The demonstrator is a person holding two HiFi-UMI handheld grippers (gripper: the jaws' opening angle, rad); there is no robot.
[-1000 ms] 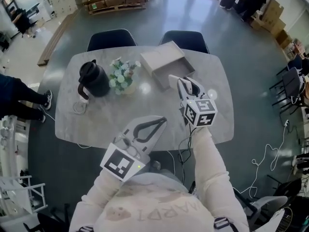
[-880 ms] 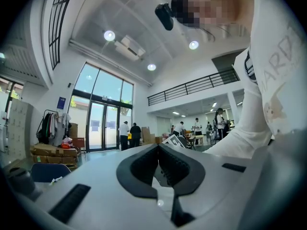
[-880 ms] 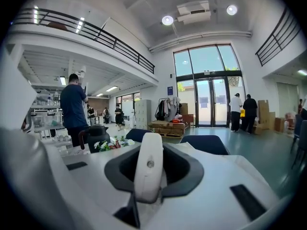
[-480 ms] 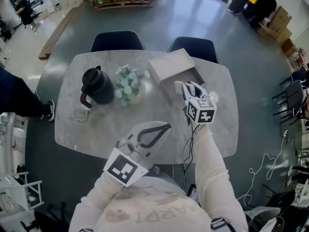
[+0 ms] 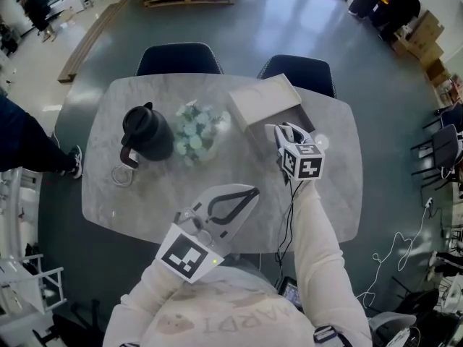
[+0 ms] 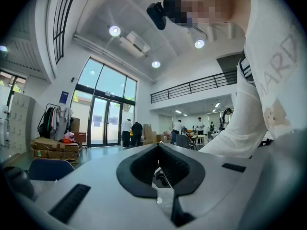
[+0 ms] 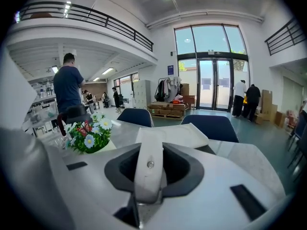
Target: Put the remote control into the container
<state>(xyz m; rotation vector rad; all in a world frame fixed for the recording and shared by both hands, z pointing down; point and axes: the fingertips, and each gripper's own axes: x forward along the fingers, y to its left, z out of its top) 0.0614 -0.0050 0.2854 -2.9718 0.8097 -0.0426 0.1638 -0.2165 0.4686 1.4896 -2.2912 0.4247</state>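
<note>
My right gripper (image 5: 278, 130) is shut on a white remote control (image 7: 148, 176), which stands up between the dark pads in the right gripper view. It hangs over the table just at the near right side of the beige open box (image 5: 264, 100), the container, whose pale flap (image 7: 182, 135) lies straight ahead of the jaws. My left gripper (image 5: 249, 191) is shut with nothing in it and points level over the table's front edge. In the left gripper view its tips (image 6: 158, 145) meet.
A black kettle (image 5: 145, 132) and a pot of flowers (image 5: 195, 130) stand left of the box on the marble table (image 5: 333, 194). Two dark chairs (image 5: 177, 58) stand at the far side. A cable hangs off the front edge, and people stand in the background.
My right gripper has sunk and tipped downward with the remote, staying beside the box. My left gripper has shifted a little across the table's front edge.
</note>
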